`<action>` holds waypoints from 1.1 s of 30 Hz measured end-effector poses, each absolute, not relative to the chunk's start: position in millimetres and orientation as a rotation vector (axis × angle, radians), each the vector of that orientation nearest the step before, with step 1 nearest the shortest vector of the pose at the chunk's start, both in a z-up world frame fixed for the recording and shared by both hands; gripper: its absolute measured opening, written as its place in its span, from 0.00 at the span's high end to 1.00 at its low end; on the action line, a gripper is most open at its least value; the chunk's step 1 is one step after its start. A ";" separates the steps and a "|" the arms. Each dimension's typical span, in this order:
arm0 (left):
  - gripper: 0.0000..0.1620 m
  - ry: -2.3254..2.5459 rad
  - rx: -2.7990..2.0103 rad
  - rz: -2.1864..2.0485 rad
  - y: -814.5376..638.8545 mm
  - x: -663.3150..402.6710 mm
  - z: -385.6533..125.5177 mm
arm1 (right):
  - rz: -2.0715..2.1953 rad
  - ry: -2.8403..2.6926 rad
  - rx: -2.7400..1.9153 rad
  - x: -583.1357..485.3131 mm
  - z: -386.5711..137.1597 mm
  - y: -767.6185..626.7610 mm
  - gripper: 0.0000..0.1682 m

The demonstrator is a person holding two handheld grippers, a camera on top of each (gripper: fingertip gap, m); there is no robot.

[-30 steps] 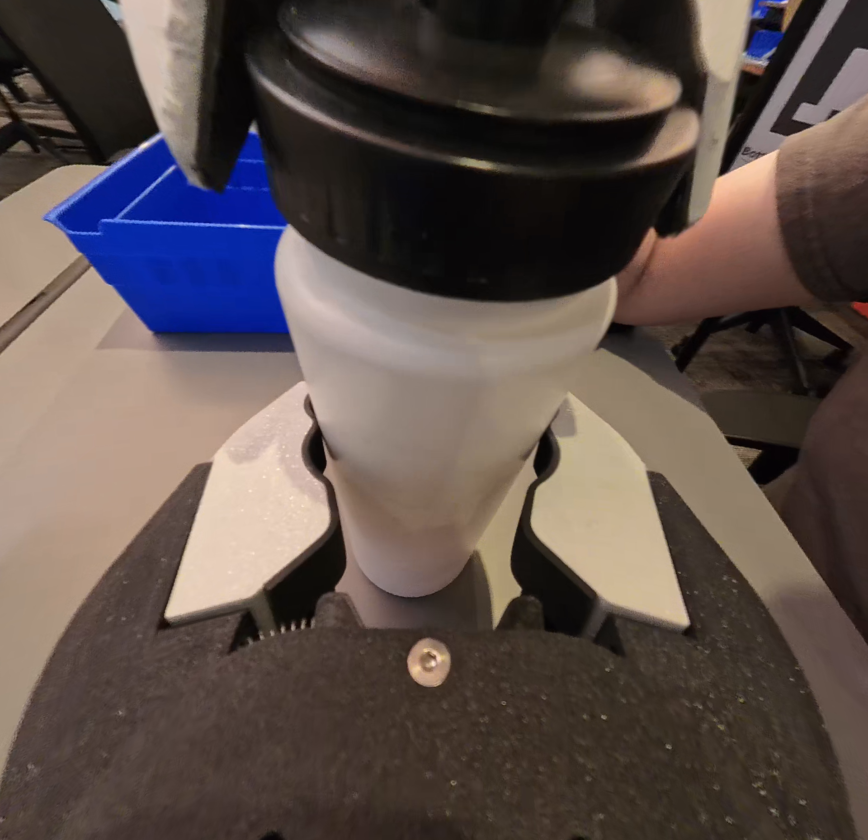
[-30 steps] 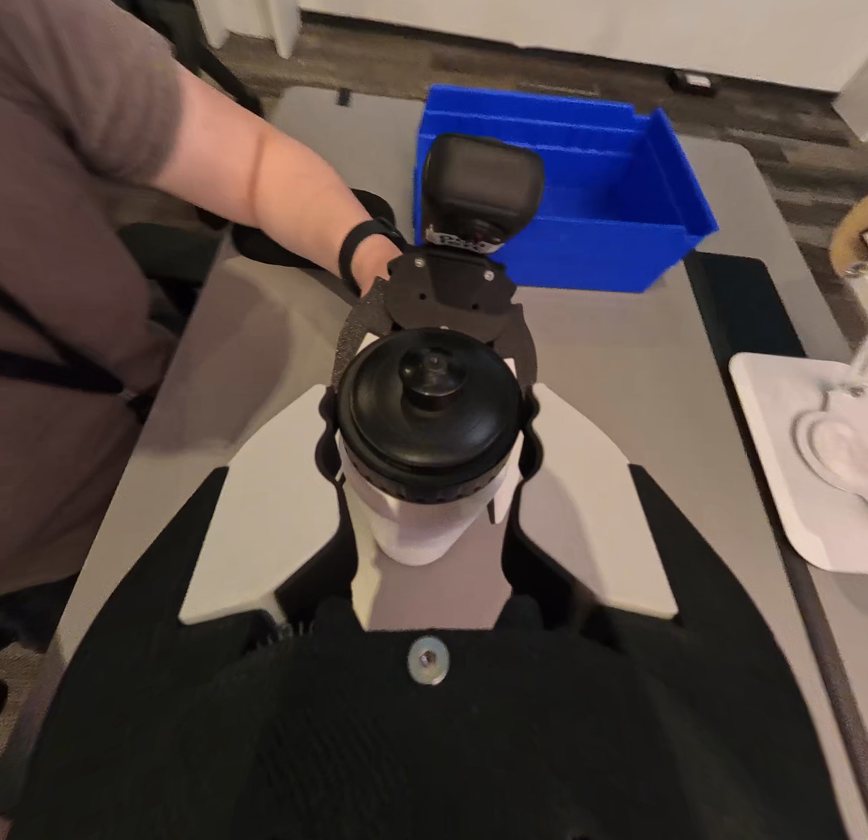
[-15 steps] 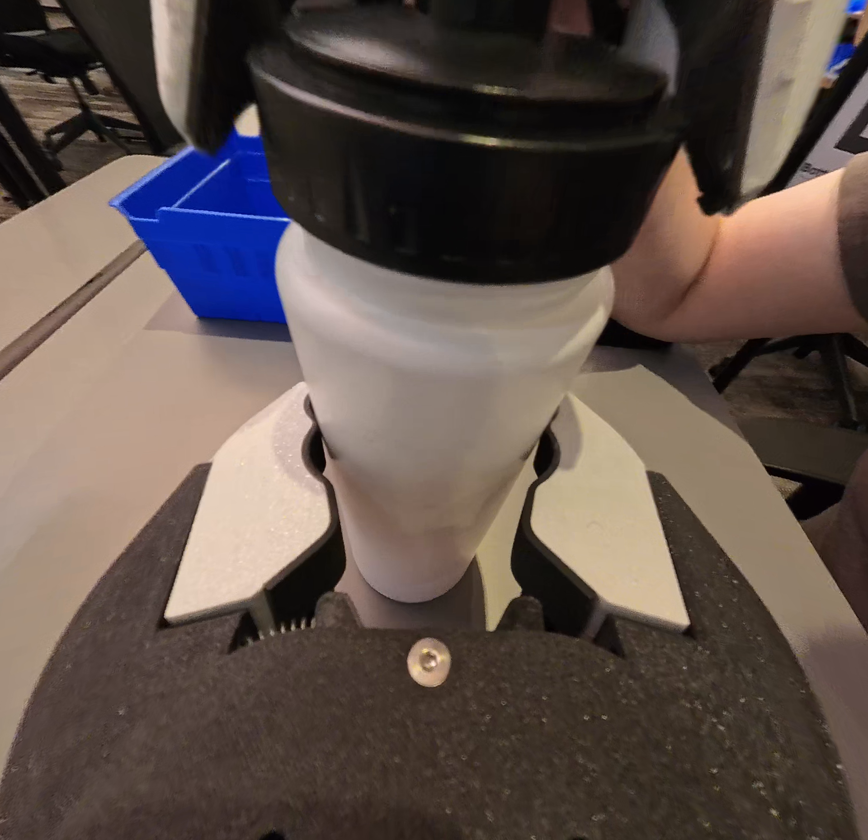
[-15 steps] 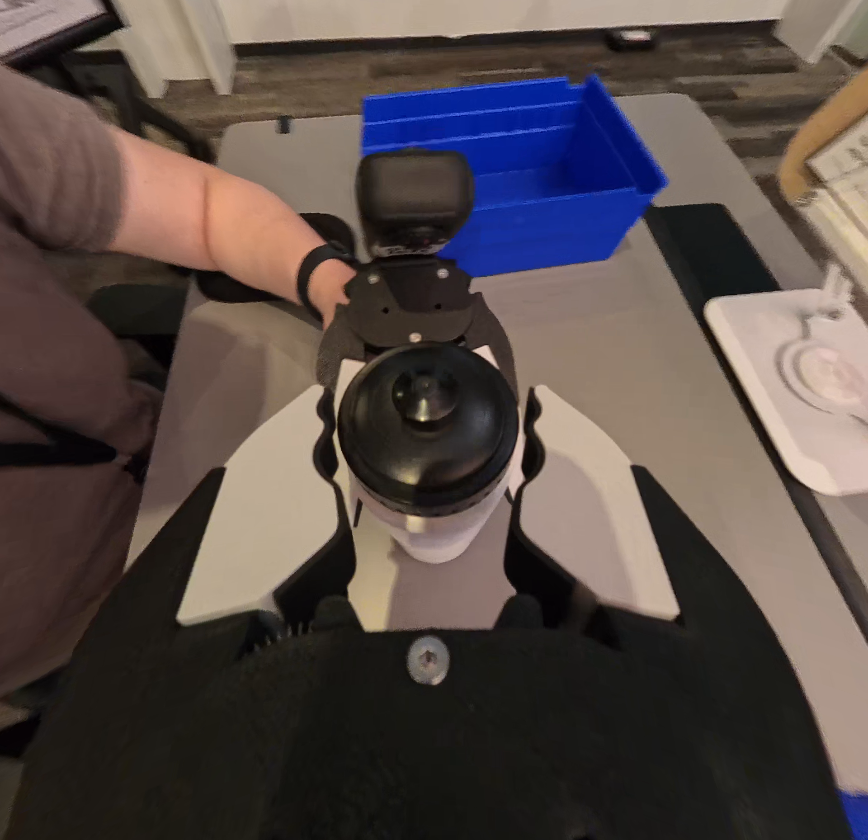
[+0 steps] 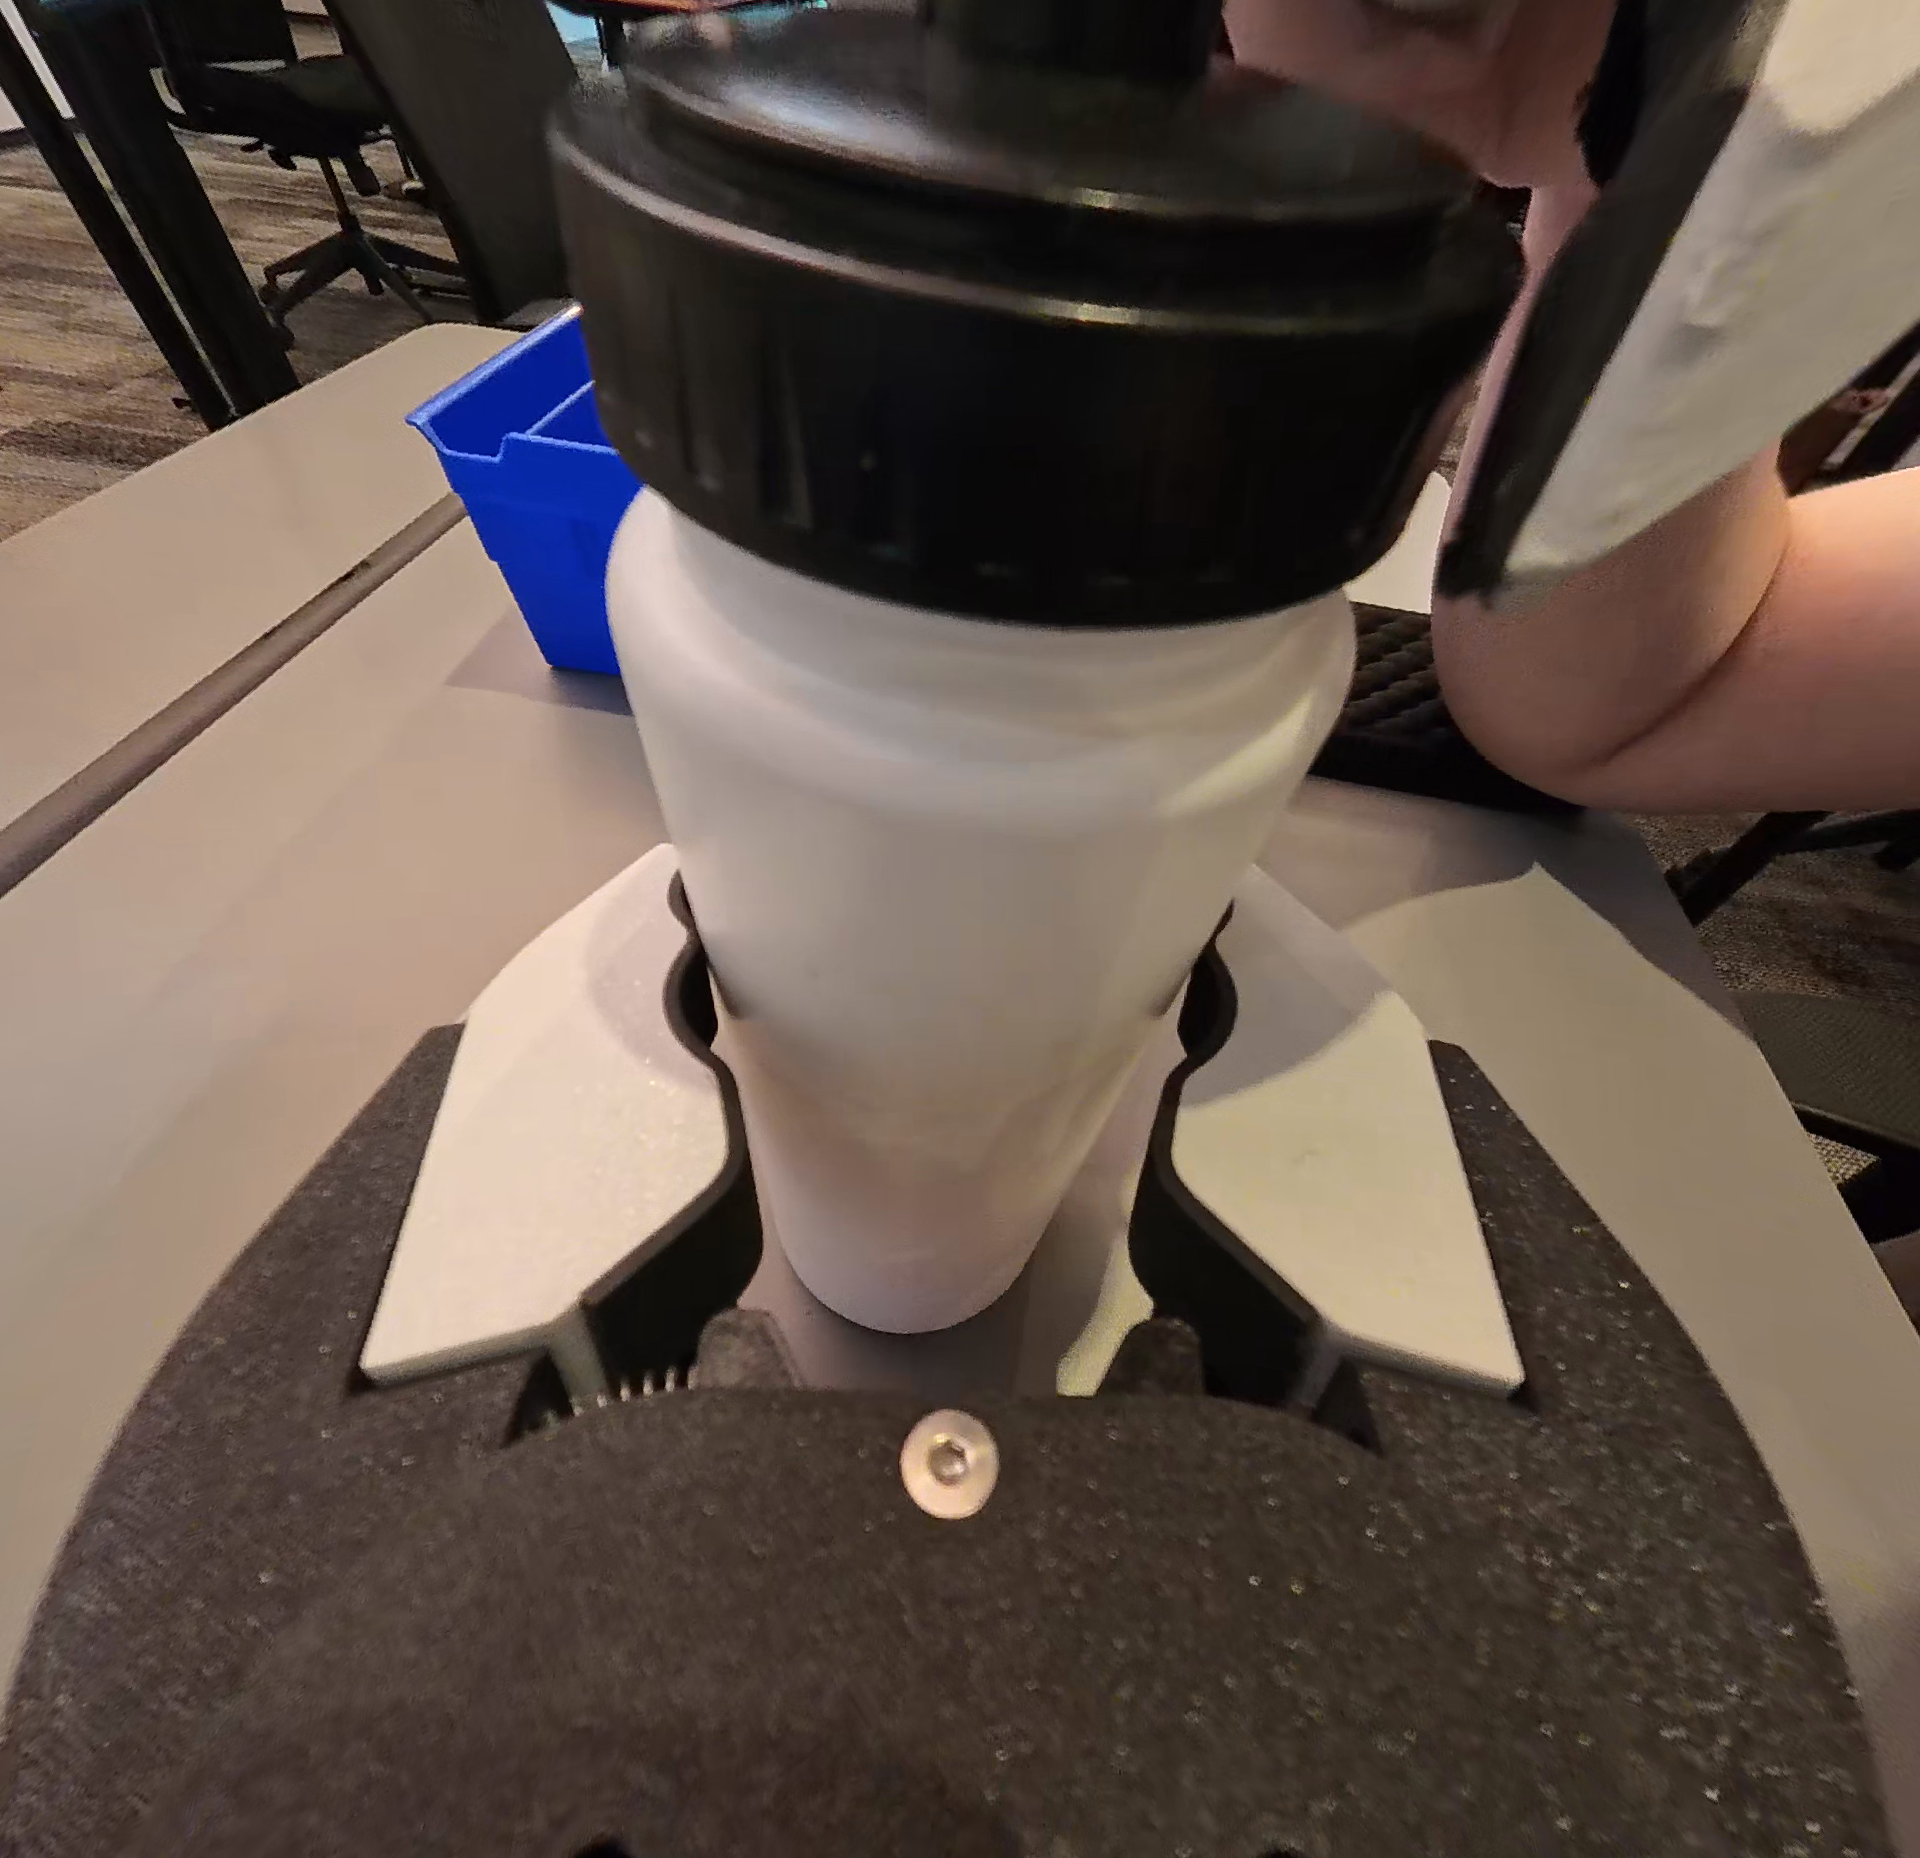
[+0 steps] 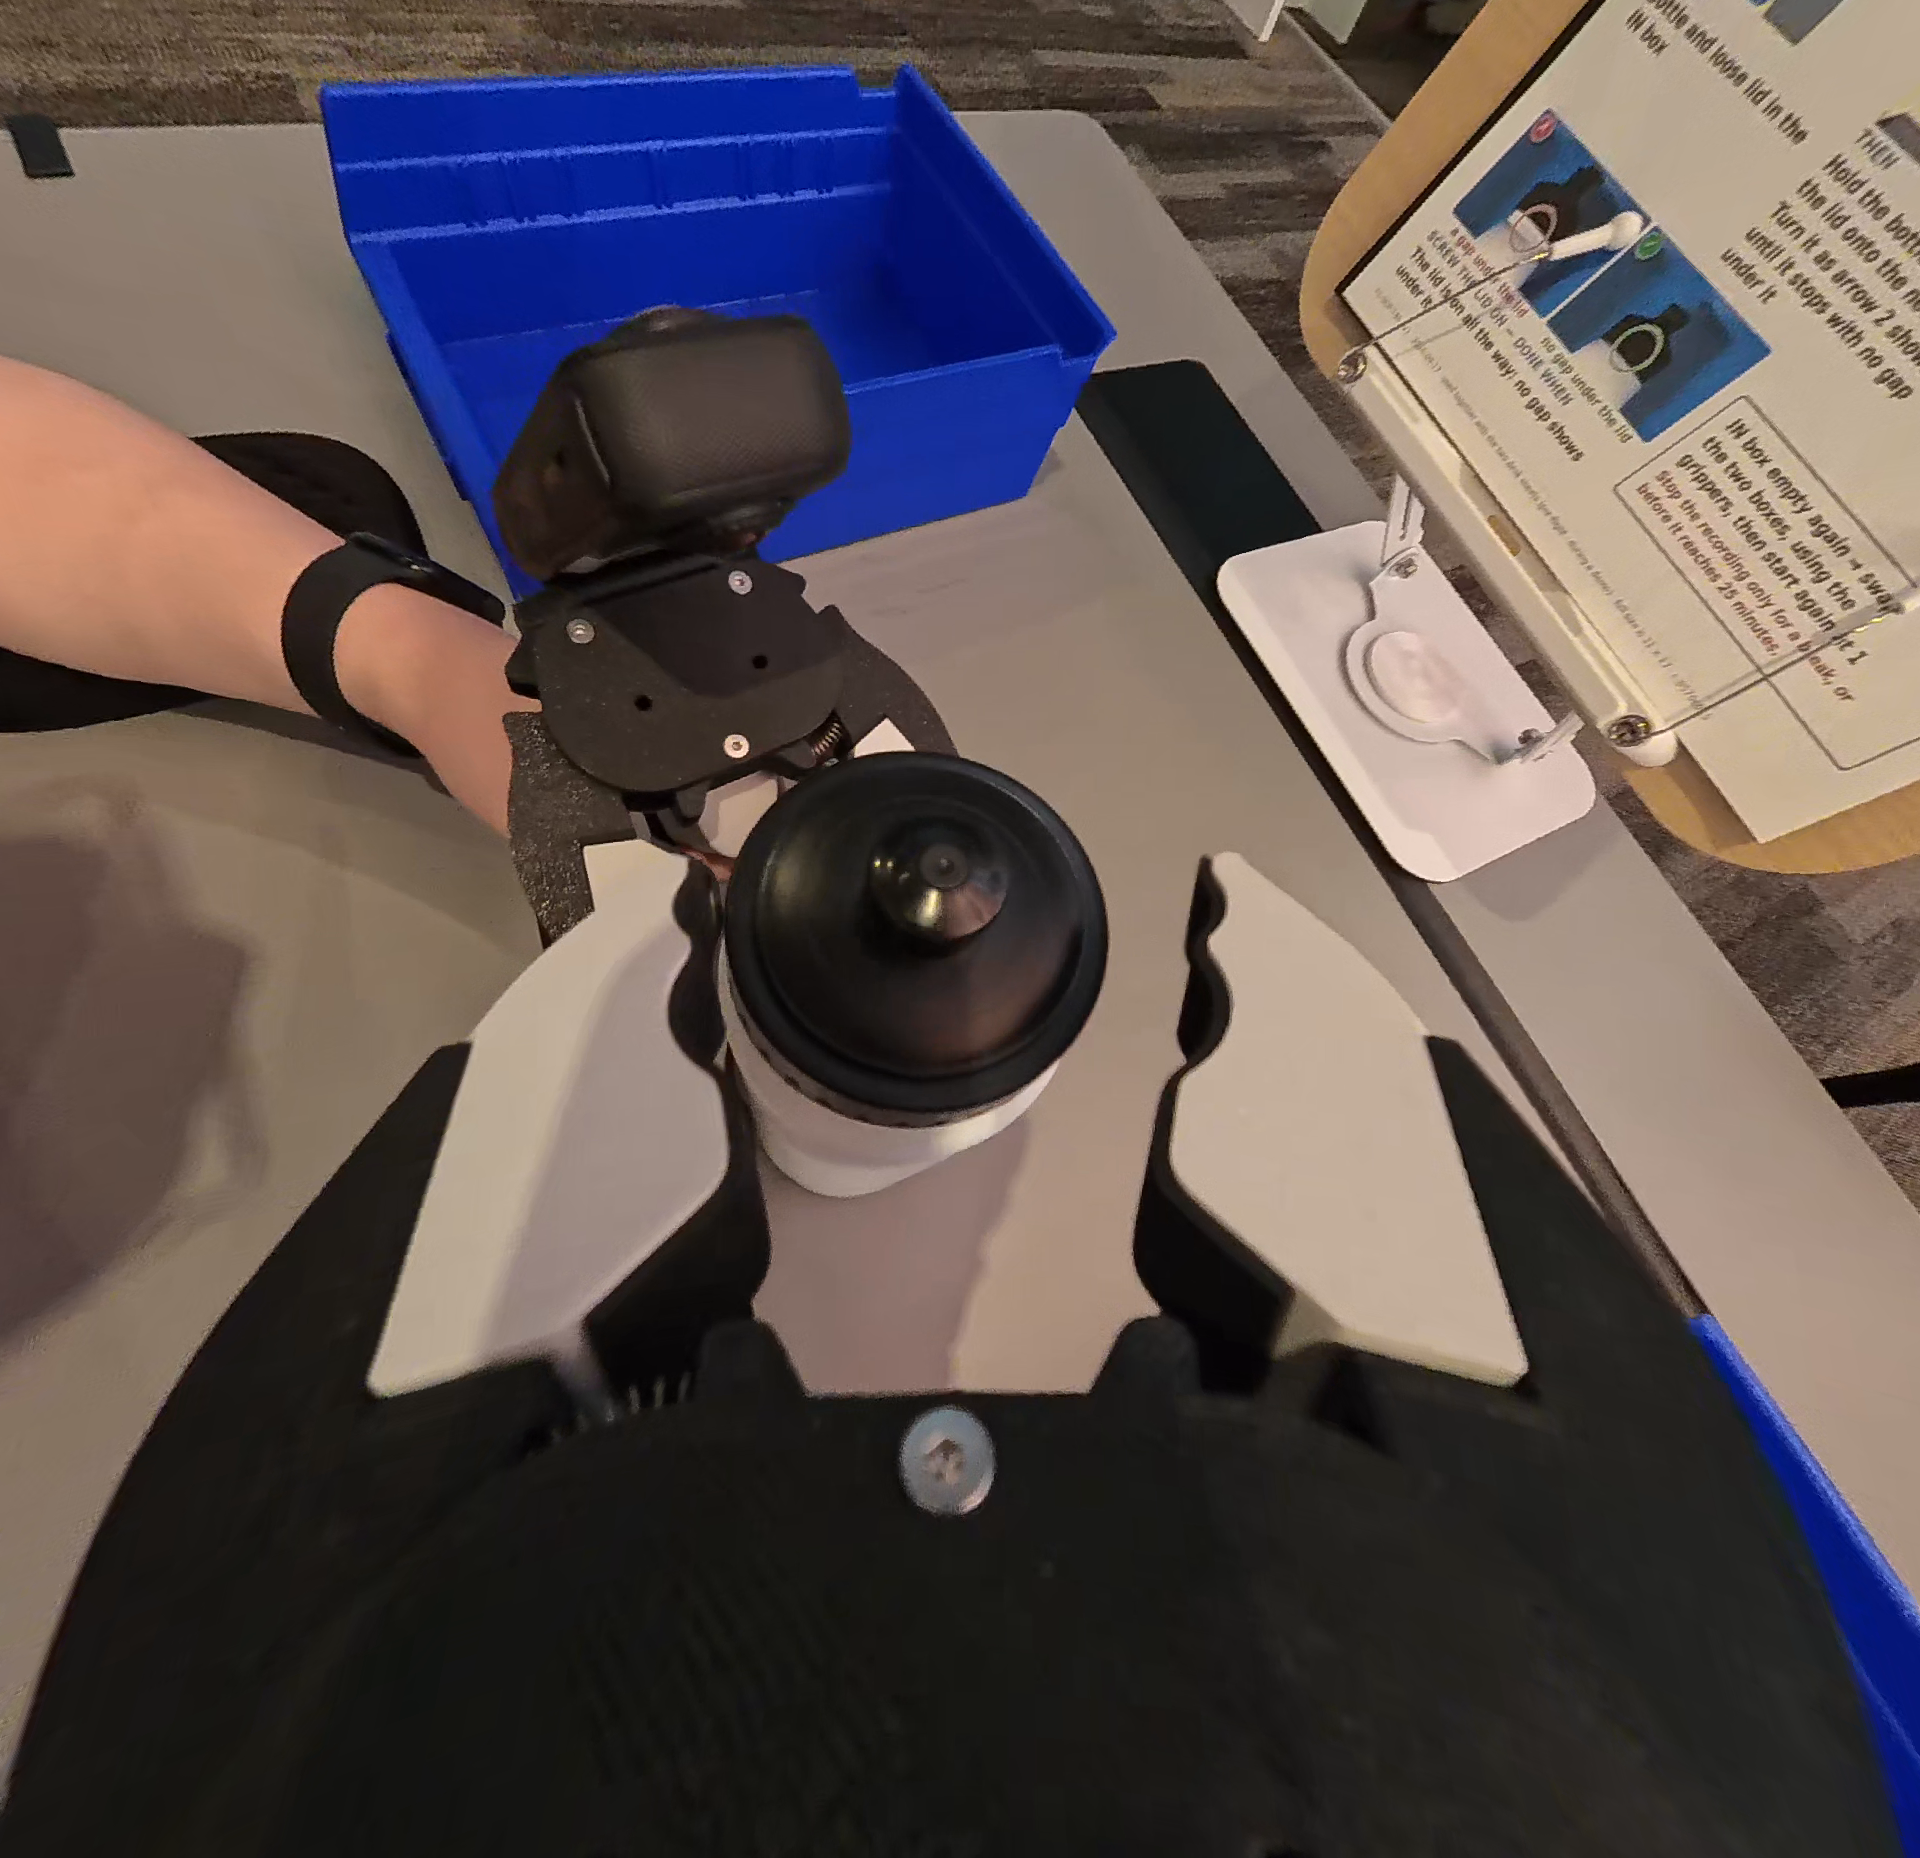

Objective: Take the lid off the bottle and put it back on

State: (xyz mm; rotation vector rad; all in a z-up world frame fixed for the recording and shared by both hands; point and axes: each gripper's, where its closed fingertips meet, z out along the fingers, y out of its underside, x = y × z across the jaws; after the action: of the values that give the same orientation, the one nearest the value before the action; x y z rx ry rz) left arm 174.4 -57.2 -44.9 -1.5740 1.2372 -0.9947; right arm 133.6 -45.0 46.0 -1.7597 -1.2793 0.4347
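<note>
On the grey worktop (image 6: 1039, 603) stands the white translucent plastic bottle (image 5: 966, 935), upright, its black ribbed screw lid (image 6: 914, 935) seated on top. My left gripper (image 5: 951, 977) has its fingers (image 5: 582, 1112) clamped around the lower body of the bottle, pads touching both sides. My right gripper (image 6: 951, 977) sits above the lid with fingers (image 6: 1320, 1112) spread wide: left pad just beside the lid rim, right pad clearly apart from it, gripping nothing. Blue plastic bin (image 6: 717, 250) sits behind the bottle on the worktop. White stand base (image 6: 1403, 686) with an instruction board (image 6: 1683, 354) to the right.
</note>
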 end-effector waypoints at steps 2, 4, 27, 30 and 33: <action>0.45 1.236 -1.573 -0.995 -56.9 174.6 -44.8 | 0.436 -1.273 -1.758 134.3 46.8 -43.6 0.47; 0.45 1.233 -1.573 -0.997 -56.6 174.6 -44.7 | 0.437 -1.262 -1.748 134.5 49.0 -42.0 0.47; 0.45 1.224 -1.580 -0.993 -52.8 173.2 -44.8 | 0.504 -1.280 -1.628 126.5 60.0 -44.9 0.46; 0.45 1.221 -1.579 -0.997 -52.9 173.3 -44.6 | 0.498 -1.277 -1.619 127.4 62.2 -45.0 0.46; 0.45 1.222 -1.579 -1.000 -53.1 173.7 -44.7 | 0.505 -1.284 -1.614 126.2 62.3 -46.8 0.46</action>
State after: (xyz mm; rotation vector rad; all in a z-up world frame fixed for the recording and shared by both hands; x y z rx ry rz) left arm 173.7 -53.1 -44.7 -1.5789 1.2216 -1.0000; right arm 126.2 -46.8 62.3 -1.6145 -1.2838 0.5054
